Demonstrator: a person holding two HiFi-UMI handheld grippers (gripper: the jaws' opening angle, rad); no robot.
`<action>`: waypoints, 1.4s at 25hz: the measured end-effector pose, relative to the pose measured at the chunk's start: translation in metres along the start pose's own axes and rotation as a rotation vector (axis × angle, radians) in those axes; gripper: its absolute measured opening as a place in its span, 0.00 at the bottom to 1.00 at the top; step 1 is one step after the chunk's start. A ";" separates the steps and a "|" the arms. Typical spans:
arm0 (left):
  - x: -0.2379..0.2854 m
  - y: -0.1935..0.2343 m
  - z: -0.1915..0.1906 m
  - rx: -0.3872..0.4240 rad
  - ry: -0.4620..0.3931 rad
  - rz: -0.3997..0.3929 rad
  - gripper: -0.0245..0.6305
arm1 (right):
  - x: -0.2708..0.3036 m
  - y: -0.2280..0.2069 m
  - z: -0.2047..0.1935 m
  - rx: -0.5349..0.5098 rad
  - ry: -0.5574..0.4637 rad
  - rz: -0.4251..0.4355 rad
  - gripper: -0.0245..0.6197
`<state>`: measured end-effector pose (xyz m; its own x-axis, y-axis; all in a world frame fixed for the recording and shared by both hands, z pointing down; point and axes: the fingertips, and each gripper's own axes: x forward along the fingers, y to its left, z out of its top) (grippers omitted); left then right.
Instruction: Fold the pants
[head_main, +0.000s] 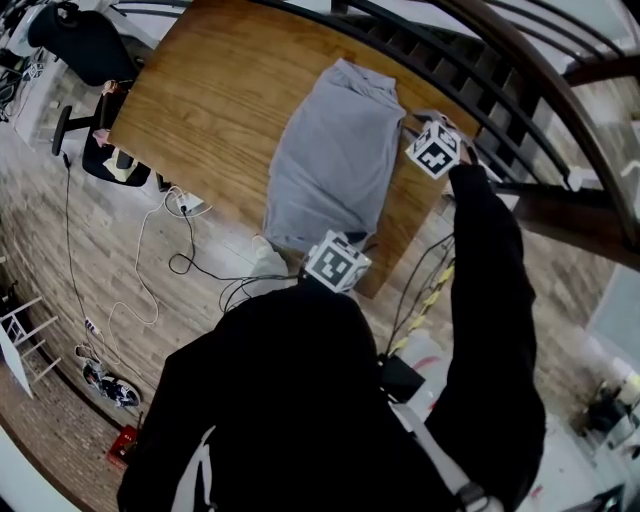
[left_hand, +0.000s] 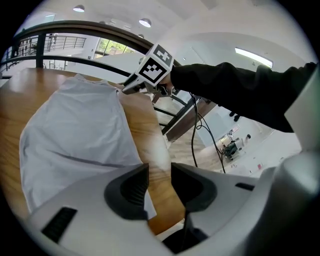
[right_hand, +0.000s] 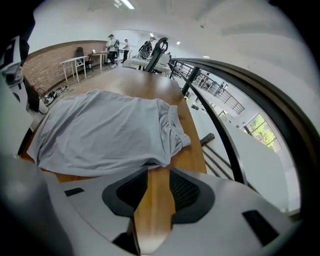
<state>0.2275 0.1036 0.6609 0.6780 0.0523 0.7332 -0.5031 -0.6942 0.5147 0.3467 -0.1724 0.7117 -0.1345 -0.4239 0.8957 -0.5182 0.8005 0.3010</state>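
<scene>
Grey pants (head_main: 335, 150) lie folded in a long bundle on the wooden table (head_main: 210, 100). My left gripper (head_main: 336, 262) hovers at the bundle's near end, by the table's near edge. In the left gripper view its jaws (left_hand: 160, 187) stand open over bare wood, with the pants (left_hand: 75, 135) just to their left. My right gripper (head_main: 430, 145) is at the pants' right side, near the table's right edge. Its jaws (right_hand: 157, 187) are open with only wood between them, and the pants (right_hand: 105, 130) lie just ahead. The left gripper view shows the right gripper (left_hand: 127, 89) beside the cloth's far corner.
A dark metal railing (head_main: 520, 90) runs close along the table's right side. Cables (head_main: 185, 265) trail on the floor by the near edge, and an office chair (head_main: 85, 50) stands at the far left. Desks and people (right_hand: 117, 47) are far off beyond the table.
</scene>
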 end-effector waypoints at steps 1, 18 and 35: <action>-0.004 0.002 0.001 0.001 -0.003 0.007 0.22 | -0.004 0.000 0.001 0.031 -0.012 0.001 0.22; -0.097 0.101 0.125 0.046 -0.286 0.231 0.22 | -0.078 -0.004 0.069 0.652 -0.407 0.024 0.22; -0.093 0.243 0.244 0.170 -0.255 0.241 0.22 | -0.030 -0.050 0.066 0.947 -0.366 -0.079 0.22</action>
<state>0.1731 -0.2445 0.6095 0.6733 -0.2925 0.6790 -0.5831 -0.7748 0.2444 0.3214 -0.2276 0.6479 -0.2386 -0.6916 0.6818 -0.9711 0.1674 -0.1701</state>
